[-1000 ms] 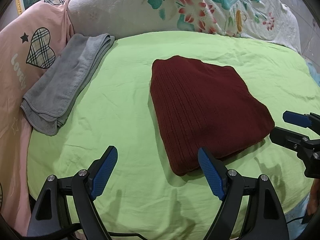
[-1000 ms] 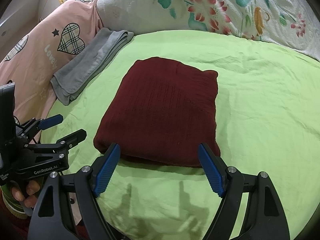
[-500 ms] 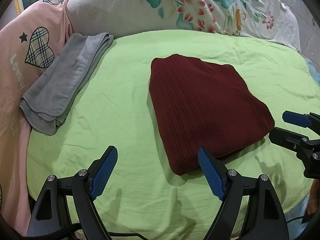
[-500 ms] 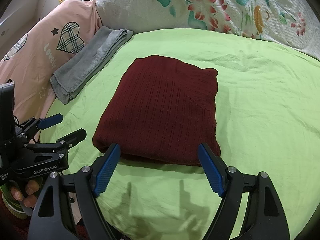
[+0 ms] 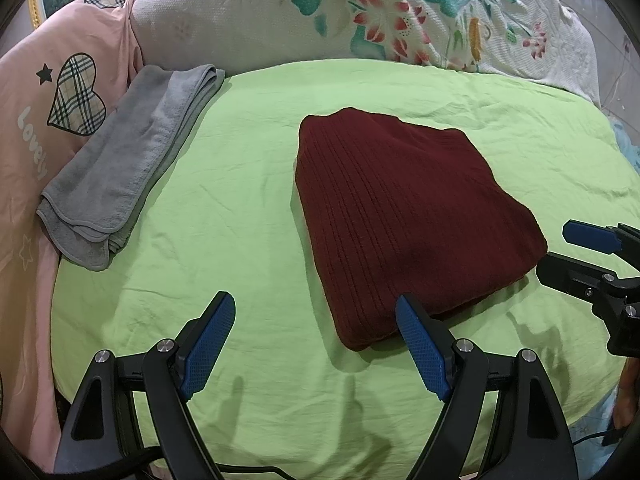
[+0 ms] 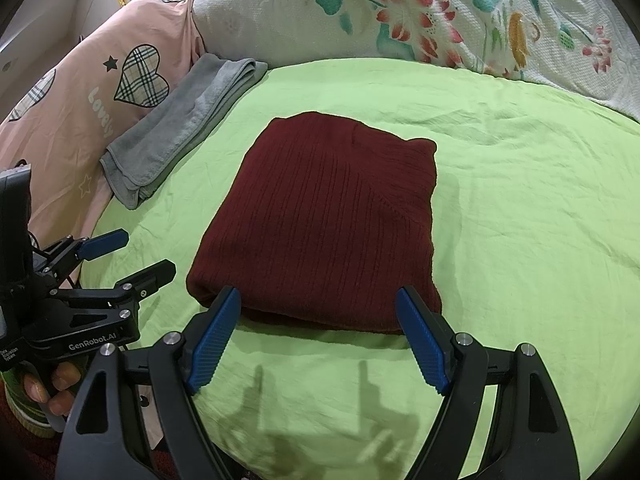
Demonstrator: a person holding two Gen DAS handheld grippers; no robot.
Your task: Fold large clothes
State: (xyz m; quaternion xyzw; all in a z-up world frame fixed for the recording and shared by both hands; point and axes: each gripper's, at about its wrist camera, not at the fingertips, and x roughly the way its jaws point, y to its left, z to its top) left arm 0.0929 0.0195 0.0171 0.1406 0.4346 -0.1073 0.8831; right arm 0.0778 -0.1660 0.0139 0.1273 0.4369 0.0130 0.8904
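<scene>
A dark red ribbed sweater (image 5: 404,216) (image 6: 324,224) lies folded into a flat rectangle in the middle of the green bedsheet (image 5: 248,208) (image 6: 520,208). My left gripper (image 5: 316,320) hovers open just short of the sweater's near left corner, with nothing between its blue pads. My right gripper (image 6: 320,304) is open too, above the sweater's near edge, and holds nothing. In the left wrist view the right gripper (image 5: 560,252) shows at the right edge. The left gripper (image 6: 140,252) appears at the left in the right wrist view, held by a hand.
A folded grey towel (image 5: 128,160) (image 6: 180,132) lies at the bed's far left. Behind it are a pink pillow with a plaid heart (image 5: 52,92) (image 6: 100,96) and a white floral quilt (image 5: 360,16) (image 6: 400,12) along the head of the bed.
</scene>
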